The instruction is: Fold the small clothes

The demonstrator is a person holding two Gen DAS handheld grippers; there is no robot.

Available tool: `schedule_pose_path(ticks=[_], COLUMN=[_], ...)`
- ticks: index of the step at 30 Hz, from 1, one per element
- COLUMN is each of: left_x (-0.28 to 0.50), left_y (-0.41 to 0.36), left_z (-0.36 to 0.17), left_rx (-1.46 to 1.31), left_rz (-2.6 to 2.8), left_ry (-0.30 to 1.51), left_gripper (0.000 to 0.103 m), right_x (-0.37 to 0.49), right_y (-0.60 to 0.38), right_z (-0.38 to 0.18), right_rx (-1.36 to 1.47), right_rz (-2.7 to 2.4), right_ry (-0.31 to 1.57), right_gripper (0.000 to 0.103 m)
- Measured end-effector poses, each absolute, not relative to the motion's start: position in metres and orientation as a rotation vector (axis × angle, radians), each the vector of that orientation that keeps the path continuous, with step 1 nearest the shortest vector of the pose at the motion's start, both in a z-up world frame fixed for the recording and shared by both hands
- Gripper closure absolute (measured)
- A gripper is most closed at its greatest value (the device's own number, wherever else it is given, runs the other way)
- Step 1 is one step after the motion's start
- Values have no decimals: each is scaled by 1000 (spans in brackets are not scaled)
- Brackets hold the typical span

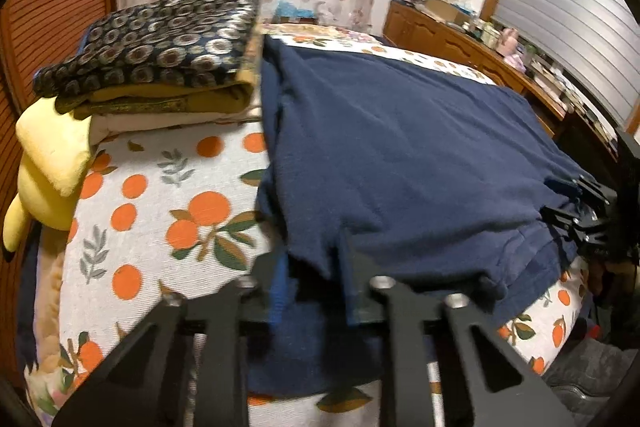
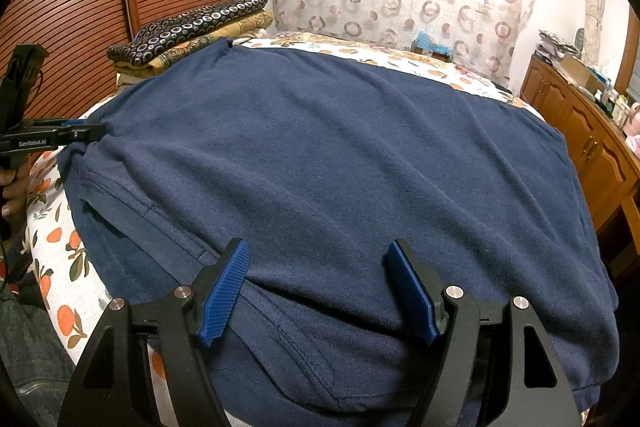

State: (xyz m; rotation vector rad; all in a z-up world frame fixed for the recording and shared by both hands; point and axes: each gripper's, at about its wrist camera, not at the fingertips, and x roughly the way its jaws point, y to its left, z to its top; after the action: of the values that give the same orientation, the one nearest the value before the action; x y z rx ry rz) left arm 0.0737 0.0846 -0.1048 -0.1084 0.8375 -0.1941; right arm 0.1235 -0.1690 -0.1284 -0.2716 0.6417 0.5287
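The main risk I see is an uneven fold: the navy shirt [image 2: 340, 155] lies spread across most of the orange-print bedspread [image 1: 160, 207], its near hem hanging toward me over the bed's edge, and only one side appears gripped. If I lift with the left gripper [image 2: 90, 133] alone, the cloth will likely drag askew and bunch along its seams. A second risk is the shirt's far corner catching the stack of folded fabrics [image 1: 160, 59] just beside it, or nudging the yellow plush toy [image 1: 52, 163] near that stack. The left gripper's jaws are nearly closed, pinching the shirt's edge at its left side. The right gripper [image 2: 320, 291] stands wide, its blue pads [image 2: 226, 291] apart over the near hem; whether they touch the cloth I cannot tell, but they clamp nothing.
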Motion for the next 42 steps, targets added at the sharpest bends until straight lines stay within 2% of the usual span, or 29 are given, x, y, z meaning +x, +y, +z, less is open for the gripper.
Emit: schedule_pose_path(ticks=[14,22,32,42], left_x=[78,102,136,151], left_y=[53,16,-55,-160], left_z=[-56,-31,-3,44], left_rx=[-117,-83,-33,56], left_rz=[-318,-415,-550,-736], left_ry=[706,661,632,594], left_gripper=[93,93,94,94], right_x=[125,124,105,79], right_y=[-172,-212,-283,-297], right_z=[-127,-112,-101,-102], right_rx=[-259,-180,-96,-39], right_rz=[533,488,360,298], right_ry=[646,631,588,570], right_gripper=[29,29,29,29])
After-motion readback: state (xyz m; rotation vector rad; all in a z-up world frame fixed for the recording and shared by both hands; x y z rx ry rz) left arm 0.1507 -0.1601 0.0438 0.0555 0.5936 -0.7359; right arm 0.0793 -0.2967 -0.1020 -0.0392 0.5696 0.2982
